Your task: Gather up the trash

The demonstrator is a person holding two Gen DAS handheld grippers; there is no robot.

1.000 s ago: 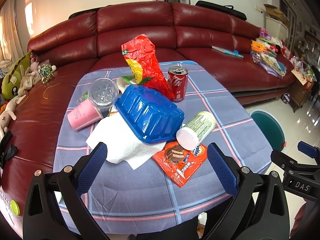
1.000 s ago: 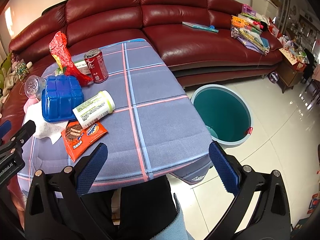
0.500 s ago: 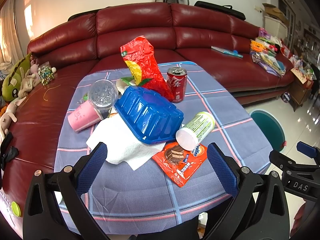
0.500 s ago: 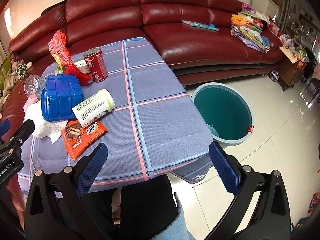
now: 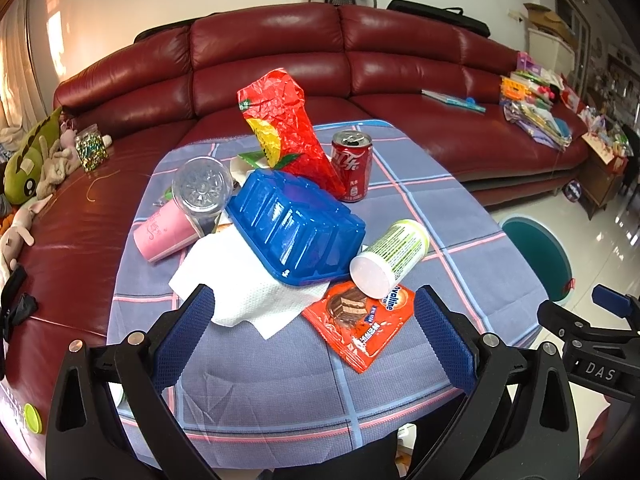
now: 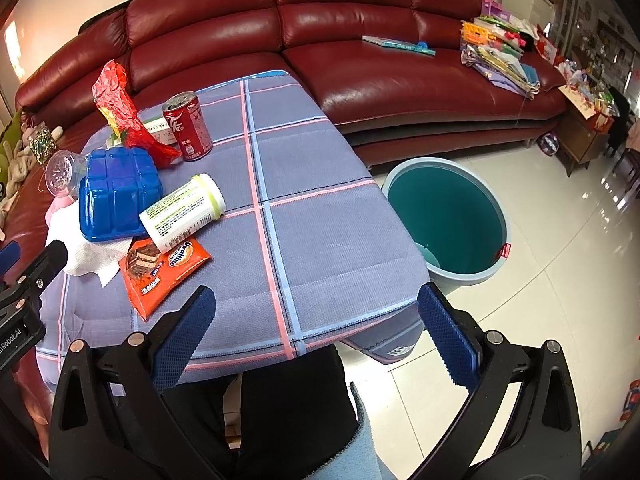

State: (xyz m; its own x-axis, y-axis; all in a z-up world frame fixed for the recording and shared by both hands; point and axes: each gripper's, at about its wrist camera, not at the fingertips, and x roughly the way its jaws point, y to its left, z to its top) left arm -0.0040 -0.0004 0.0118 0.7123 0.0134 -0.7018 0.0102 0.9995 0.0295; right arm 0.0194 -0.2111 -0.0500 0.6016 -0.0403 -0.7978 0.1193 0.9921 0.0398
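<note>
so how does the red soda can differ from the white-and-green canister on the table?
The red soda can stands upright; the white-and-green canister lies on its side. The can is red metal with its top opened; the canister is white with a green-printed label, its plain white end facing the left wrist camera. The can stands directly on the tablecloth; the canister rests partly on the orange Ovaltine wrapper. Both are cylinders on the same table.

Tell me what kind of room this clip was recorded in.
Most likely a home living room: a long red leather sofa wraps behind a cloth-covered table littered with trash, and stuffed toys lie on the sofa's left end.
</note>
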